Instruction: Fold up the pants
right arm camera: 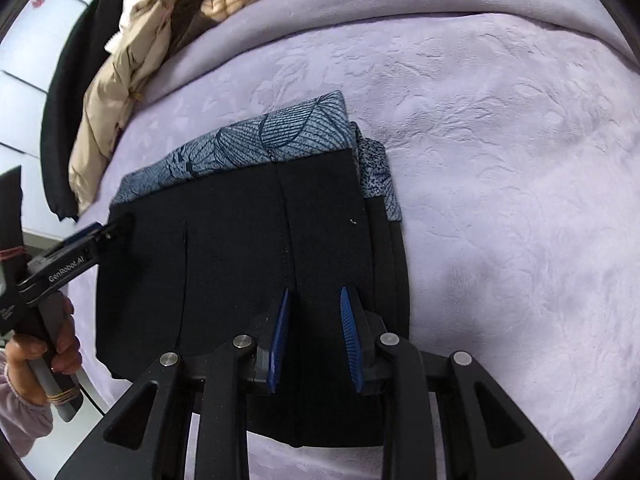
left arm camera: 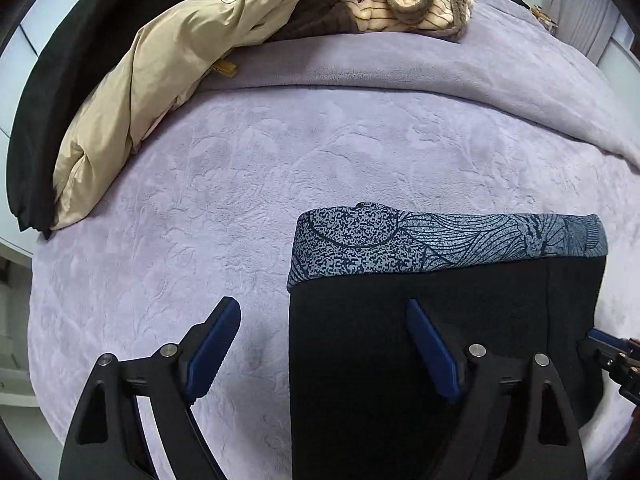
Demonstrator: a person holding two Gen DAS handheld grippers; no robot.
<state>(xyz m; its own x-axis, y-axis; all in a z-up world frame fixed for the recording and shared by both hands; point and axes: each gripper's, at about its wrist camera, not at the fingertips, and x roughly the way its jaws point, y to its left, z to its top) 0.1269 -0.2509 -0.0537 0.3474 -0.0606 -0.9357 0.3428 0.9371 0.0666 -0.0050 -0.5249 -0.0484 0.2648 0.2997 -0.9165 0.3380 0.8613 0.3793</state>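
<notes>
Already folded, black pants (right arm camera: 248,248) lie flat on lilac blanket (right arm camera: 500,160). We judge them light, limp, slippery; pinch stacked edges. Left gripper (left arm camera: 324,344) spread wide, right gripper (right arm camera: 314,320) slightly parted, both empty.

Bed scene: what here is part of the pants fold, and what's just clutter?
Job:
- black pants with blue patterned waistband, folded flat on the bed
- left gripper, open, straddling the pants' edge
- right gripper, slightly open over the pants

Lying about:
- beige jacket
- black garment
- cream striped fleece
- lavender blanket
</notes>
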